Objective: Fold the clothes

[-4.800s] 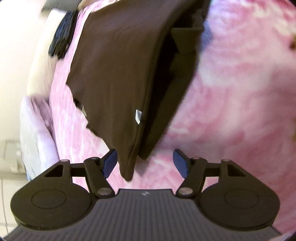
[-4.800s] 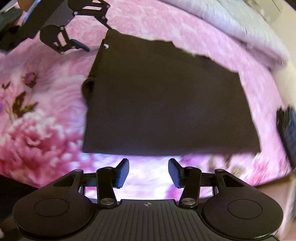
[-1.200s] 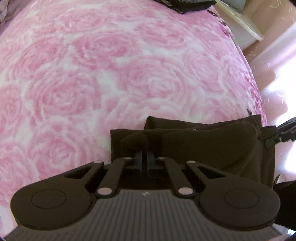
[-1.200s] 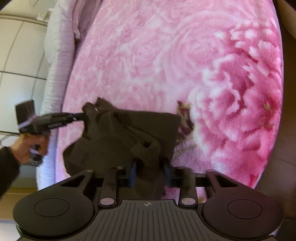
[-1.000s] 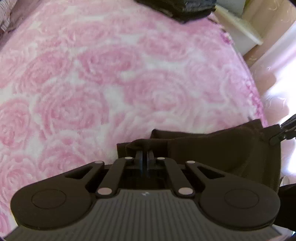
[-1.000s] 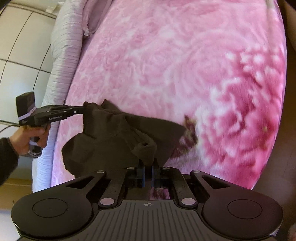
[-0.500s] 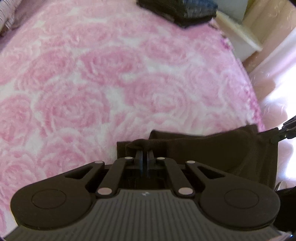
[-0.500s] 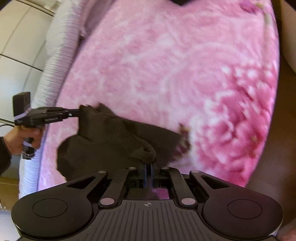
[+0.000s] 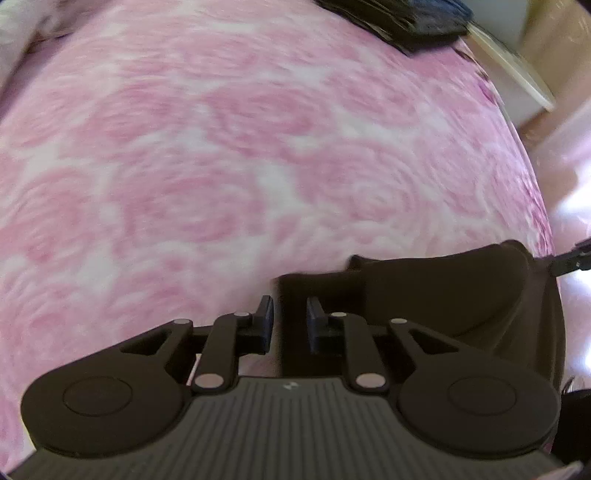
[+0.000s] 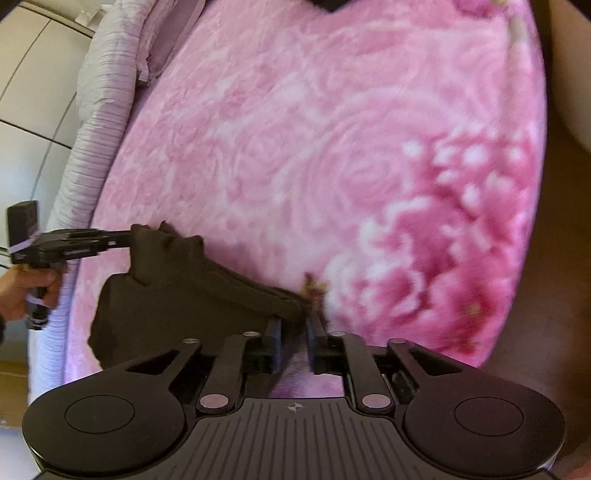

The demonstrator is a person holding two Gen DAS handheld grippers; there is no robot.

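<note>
I see the pink rose blanket [image 9: 229,177] on the bed, and a dark stack of clothes [image 9: 399,18] far away at 1 o'clock in my left view. A pale pillow [image 10: 107,85] lies at 10 o'clock in my right view. The brown garment [image 9: 443,295] lies folded on the blanket. My left gripper [image 9: 289,325] is opening its jaws, with cloth between them. My right gripper [image 10: 294,345] is opening too, at the garment's corner.
</note>
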